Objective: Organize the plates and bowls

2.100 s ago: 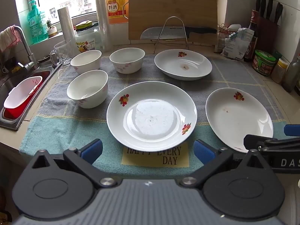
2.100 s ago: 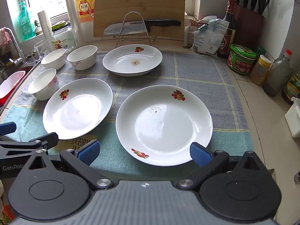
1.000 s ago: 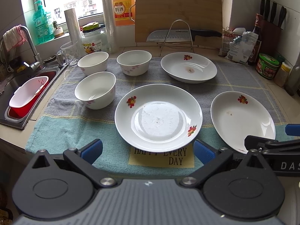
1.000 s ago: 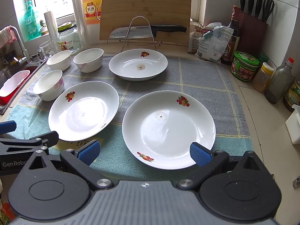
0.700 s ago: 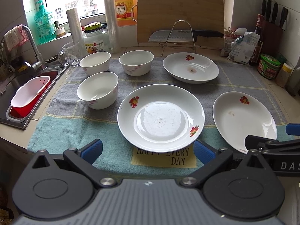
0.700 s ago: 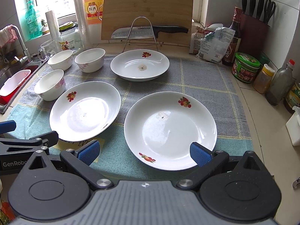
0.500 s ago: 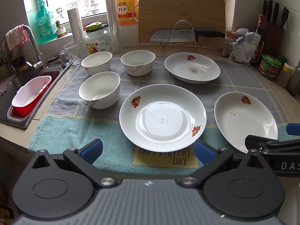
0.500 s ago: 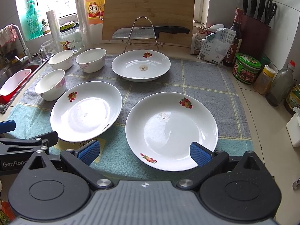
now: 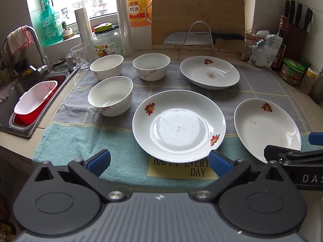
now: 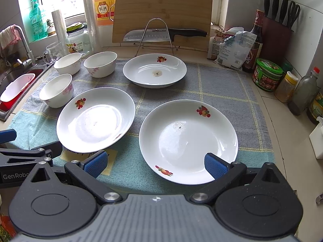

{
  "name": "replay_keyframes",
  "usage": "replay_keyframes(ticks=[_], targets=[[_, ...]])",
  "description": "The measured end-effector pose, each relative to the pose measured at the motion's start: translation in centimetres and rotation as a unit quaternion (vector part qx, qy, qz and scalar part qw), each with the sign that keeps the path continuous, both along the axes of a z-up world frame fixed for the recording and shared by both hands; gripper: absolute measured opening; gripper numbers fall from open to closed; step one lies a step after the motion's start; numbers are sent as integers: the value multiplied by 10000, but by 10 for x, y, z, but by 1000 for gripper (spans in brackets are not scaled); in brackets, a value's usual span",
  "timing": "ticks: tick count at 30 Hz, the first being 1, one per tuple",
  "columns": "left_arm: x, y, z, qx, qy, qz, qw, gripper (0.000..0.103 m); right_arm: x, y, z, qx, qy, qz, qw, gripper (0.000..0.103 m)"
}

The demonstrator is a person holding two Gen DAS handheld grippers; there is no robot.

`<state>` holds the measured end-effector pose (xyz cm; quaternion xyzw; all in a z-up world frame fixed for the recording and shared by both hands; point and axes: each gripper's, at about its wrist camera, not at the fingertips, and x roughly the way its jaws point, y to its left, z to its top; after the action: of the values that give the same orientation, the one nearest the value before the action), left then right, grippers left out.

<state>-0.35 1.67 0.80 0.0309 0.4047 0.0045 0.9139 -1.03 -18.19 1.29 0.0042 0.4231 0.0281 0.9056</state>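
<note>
Plates and bowls lay spread on a grey-and-teal checked towel (image 9: 80, 137) on the counter; none was held. Left gripper (image 9: 159, 162) hovered with jaws wide apart, empty, just short of the near edge of the middle plate (image 9: 178, 123). Right gripper (image 10: 155, 165) was likewise spread and empty, its right pad over the near rim of the right plate (image 10: 187, 141). The two tools sat side by side, each showing at the edge of the other's view.

A yellow "HAPPY EVERY DAY" label (image 9: 181, 171) on the towel was partly tucked under the middle plate. Middle and right plates lay near each other, not touching. The far plate (image 9: 210, 74) sat behind them, carrying a brownish spot in its well. All three plates bore red fruit decals.

Three white bowls stood upright to the left: the near bowl (image 9: 111, 98) just beside the middle plate, the far-left bowl (image 9: 106, 66) and the far-centre bowl (image 9: 151, 66) behind it, each apart from the others.

Behind the towel: a wire rack (image 9: 196, 38) holding a cleaver (image 9: 201, 38), in front of an upright bamboo cutting board (image 9: 197, 10). A cooking-wine jug (image 9: 138, 6), a glass jar (image 9: 105, 40) and a clear mug (image 9: 79, 57) stood at back left. The sink (image 9: 12, 121) on the left held a red-and-white basin (image 9: 34, 102). At right were a knife block (image 10: 276, 32), a green-lidded jar (image 10: 267, 74) and bottles.
</note>
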Motion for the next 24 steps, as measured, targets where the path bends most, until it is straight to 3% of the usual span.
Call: replay_keyframes(ticks=[24], targets=[[-1,0,3,31,-32,-3,10000,102,-2,0,2,11,-40,10,10000,103]])
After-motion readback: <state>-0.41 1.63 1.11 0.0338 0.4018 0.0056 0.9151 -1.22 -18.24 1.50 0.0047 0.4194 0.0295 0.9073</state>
